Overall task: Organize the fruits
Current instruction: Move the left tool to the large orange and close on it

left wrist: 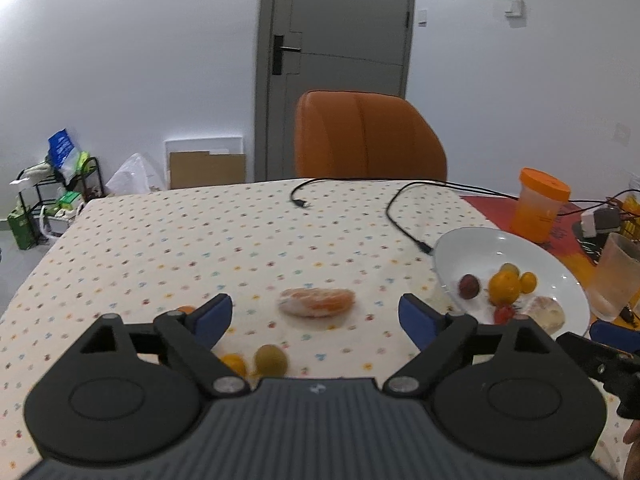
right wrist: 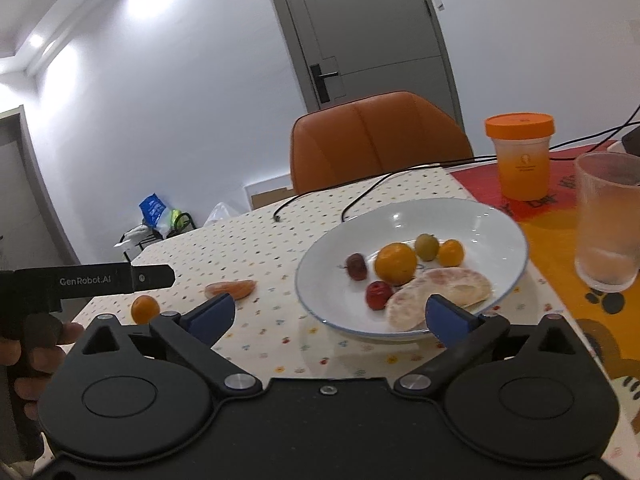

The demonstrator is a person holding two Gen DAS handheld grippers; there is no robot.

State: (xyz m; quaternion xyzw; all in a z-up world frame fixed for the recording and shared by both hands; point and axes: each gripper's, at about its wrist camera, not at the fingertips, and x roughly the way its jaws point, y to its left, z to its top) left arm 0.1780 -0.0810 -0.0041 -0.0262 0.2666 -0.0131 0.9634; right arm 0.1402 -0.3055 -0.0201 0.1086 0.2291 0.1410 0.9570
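- Left gripper (left wrist: 316, 316): jaws spread wide, nothing held; it is hovered low over the dotted surface (left wrist: 160, 240).
- Right gripper (right wrist: 328, 316): jaws also released and empty, held at the near rim of the white plate (right wrist: 400, 216).
- Plate is judged to be the collection point: 6 pieces are already gathered in it: a large orange fruit (right wrist: 395, 263), a small orange fruit (right wrist: 450, 253), a green one (right wrist: 426, 246), a dark red one (right wrist: 356, 266), a bright red one (right wrist: 379, 294) and a pale peeled piece (right wrist: 436, 294).
- Orange segment (left wrist: 317, 302) is left out on the cloth, well apart from the plate, so it is likely the next target.
- Relative to the left jaws: the segment is centred between the 2 blue pads (left wrist: 212, 318), just ahead of the tips, not touched.
- Wide opening is judged deliberate, to straddle the segment's long side before closing.
- Other strays are seen on the cloth: a green fruit (left wrist: 272, 359) and a small orange one (left wrist: 235, 363) near the left gripper body, behind the pads; 1 more orange bit is part hidden behind the left pad.
- In the right wrist view only 1 stray round fruit is seen beside the segment.
- Task is judged partly done; several fruits are not yet plated.
- Soft peeled flesh: squashing under a hard close is a risk.
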